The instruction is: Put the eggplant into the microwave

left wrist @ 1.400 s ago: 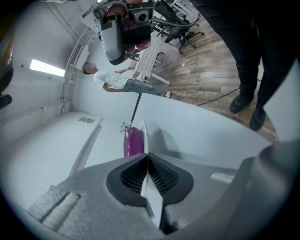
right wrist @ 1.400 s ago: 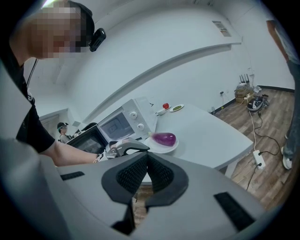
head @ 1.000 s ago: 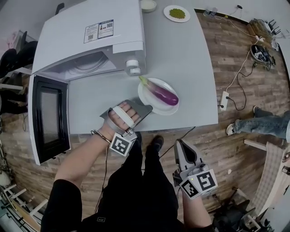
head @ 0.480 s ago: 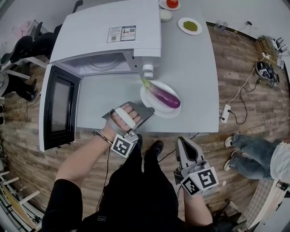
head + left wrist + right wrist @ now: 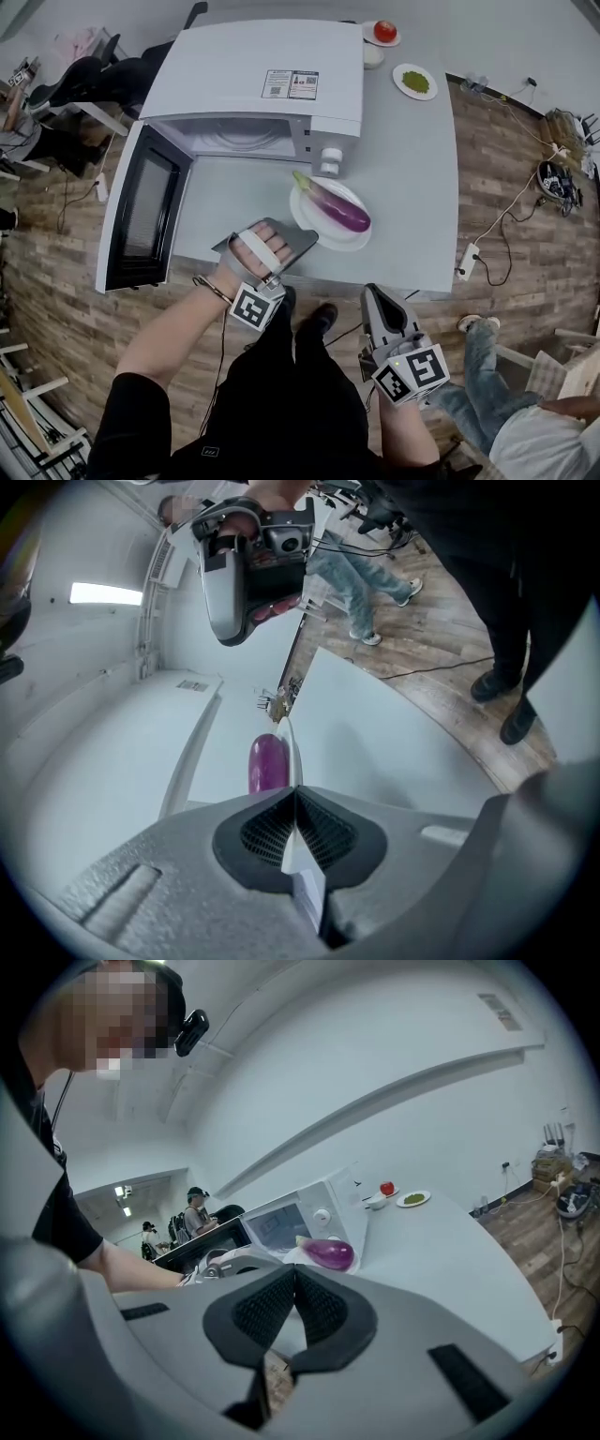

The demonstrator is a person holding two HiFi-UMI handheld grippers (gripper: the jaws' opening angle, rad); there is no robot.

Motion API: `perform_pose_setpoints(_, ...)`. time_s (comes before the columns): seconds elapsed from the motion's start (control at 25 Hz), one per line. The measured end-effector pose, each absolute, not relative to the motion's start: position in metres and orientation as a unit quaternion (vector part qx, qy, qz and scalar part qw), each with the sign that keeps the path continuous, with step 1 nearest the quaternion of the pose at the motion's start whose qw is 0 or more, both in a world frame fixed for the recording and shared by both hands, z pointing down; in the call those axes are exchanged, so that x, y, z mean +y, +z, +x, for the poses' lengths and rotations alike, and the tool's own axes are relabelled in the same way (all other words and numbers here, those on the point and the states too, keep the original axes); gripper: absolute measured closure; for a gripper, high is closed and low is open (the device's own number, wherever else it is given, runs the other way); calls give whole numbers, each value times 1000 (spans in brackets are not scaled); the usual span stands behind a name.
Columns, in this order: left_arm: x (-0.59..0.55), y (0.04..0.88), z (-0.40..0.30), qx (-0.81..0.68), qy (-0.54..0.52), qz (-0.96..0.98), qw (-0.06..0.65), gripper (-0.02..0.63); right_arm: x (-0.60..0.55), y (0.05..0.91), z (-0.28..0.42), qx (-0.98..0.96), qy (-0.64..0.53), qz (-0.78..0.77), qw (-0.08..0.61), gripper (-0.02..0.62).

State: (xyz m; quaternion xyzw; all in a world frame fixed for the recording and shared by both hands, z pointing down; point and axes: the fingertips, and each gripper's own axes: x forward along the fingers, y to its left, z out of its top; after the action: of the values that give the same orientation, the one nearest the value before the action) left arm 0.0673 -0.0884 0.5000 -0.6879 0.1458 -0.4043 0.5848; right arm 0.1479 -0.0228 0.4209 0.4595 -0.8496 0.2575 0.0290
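Note:
A purple eggplant [image 5: 336, 206] lies on a white plate [image 5: 352, 242] on the grey table [image 5: 412, 187], just in front of the white microwave [image 5: 253, 84]. The microwave's door [image 5: 150, 216] stands swung open to the left, and the cavity shows a glass turntable. My left gripper [image 5: 307, 234] is shut and empty, its tips at the plate's near-left rim. In the left gripper view the eggplant [image 5: 268, 764] sits right beyond the closed pads. My right gripper [image 5: 372, 295] is shut and empty too, off the table's front edge, with the eggplant [image 5: 328, 1252] ahead of it.
At the table's far end stand a tomato on a small plate [image 5: 384, 31], a small bowl [image 5: 373, 56] and a plate of green stuff [image 5: 415, 82]. A power strip [image 5: 466, 258] and cables lie on the wooden floor at right. Another person's legs [image 5: 487, 375] are at lower right.
The head view has tilted up, so the microwave, plate and table sit lower and further right, and the tomato plate has come into view. Both grippers stay shut.

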Motion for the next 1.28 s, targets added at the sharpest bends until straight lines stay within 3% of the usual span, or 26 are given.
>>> perform_pose_setpoints(1.28, -112, 469, -49, 231, -483, -651, 539, 591, -79, 390, 59, -894, 221, 387, 50, 581)
